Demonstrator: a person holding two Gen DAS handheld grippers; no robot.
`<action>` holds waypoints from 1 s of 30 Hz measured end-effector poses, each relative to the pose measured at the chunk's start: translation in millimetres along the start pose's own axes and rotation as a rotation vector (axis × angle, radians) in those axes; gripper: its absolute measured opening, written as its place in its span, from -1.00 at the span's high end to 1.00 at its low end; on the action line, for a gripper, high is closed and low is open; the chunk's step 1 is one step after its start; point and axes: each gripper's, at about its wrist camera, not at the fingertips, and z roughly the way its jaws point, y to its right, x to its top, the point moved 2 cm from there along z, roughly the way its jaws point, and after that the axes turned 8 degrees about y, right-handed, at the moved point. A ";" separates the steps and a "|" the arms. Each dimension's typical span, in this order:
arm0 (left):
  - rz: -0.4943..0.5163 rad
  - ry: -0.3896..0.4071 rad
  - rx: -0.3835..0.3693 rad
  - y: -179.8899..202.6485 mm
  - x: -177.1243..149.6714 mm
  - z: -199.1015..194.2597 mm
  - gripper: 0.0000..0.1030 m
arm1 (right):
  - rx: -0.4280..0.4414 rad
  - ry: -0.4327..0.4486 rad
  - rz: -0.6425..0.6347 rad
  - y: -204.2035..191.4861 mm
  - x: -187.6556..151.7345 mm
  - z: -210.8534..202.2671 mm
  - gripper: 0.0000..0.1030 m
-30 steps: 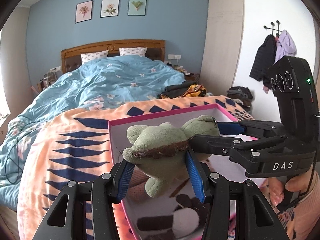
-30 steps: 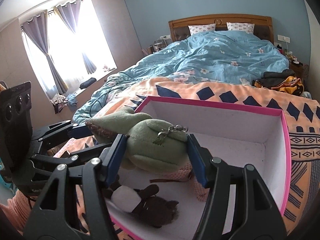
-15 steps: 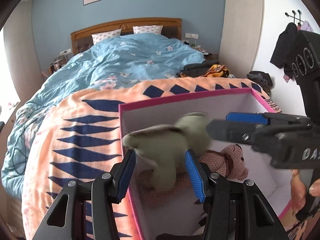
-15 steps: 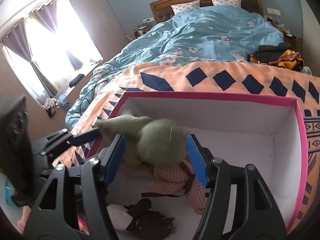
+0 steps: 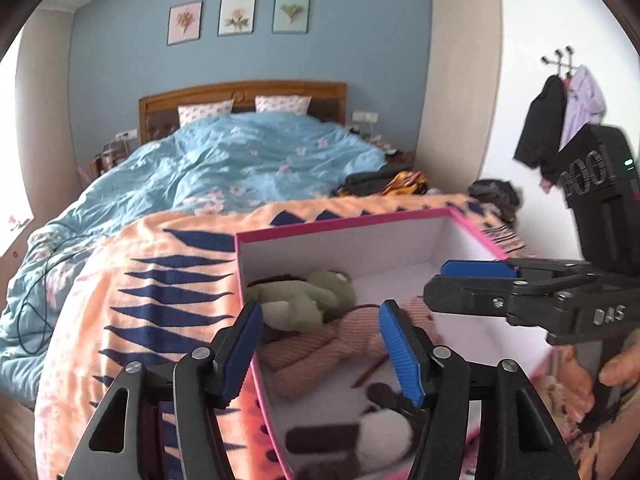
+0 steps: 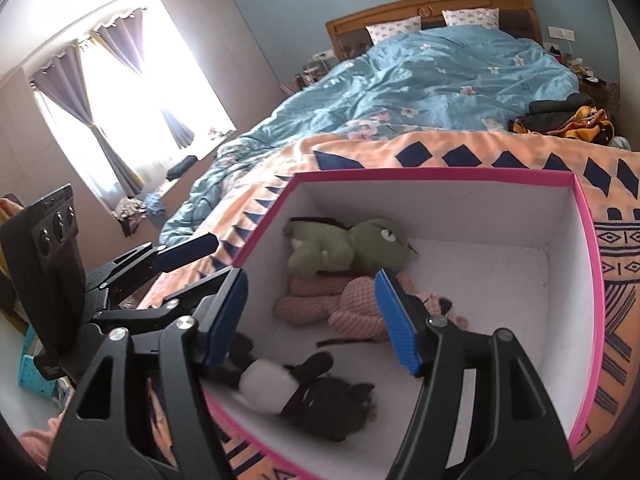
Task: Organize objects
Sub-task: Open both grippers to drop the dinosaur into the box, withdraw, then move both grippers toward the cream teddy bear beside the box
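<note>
The green plush frog lies on its side inside the pink-rimmed white box. It rests on a pink knitted plush. A black and white plush lies at the box's near end. My left gripper hovers over the box's left wall, its jaws opening and gripping nothing. My right gripper hangs above the box's near corner, its jaws also opening and gripping nothing.
The box sits on an orange blanket with dark blue diamonds at the foot of a bed with a blue floral duvet. Dark and yellow clothes lie at the bed's right edge. Coats hang on the right wall.
Both grippers held the green frog above the box. They have let go, the frog has dropped into the box onto the pink plush, and both grippers stand apart from it.
</note>
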 end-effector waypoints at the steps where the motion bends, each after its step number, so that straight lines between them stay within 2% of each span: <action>1: -0.001 0.012 -0.004 2.0 0.2 -6.3 -0.22 | 0.011 0.009 0.000 -1.9 -1.6 -5.4 -0.34; 7: 0.017 0.106 -0.084 24.5 -4.5 -56.7 -0.31 | 0.055 0.066 -0.031 -16.8 -13.1 -45.9 -0.35; 12: 0.020 0.128 -0.162 43.0 -20.0 -81.0 -0.31 | 0.063 0.099 -0.083 -28.9 -28.4 -80.6 -0.39; 18: 0.011 0.065 -0.271 66.6 -52.8 -81.8 -0.31 | 0.034 0.109 -0.114 -31.7 -57.0 -110.7 -0.40; 23: 0.014 -0.004 -0.322 88.4 -77.7 -71.8 -0.31 | -0.035 0.081 -0.116 -22.8 -88.4 -120.7 -0.40; 30: 0.073 -0.086 -0.414 131.5 -100.2 -60.2 -0.31 | -0.123 0.071 -0.011 13.5 -128.7 -138.4 -0.40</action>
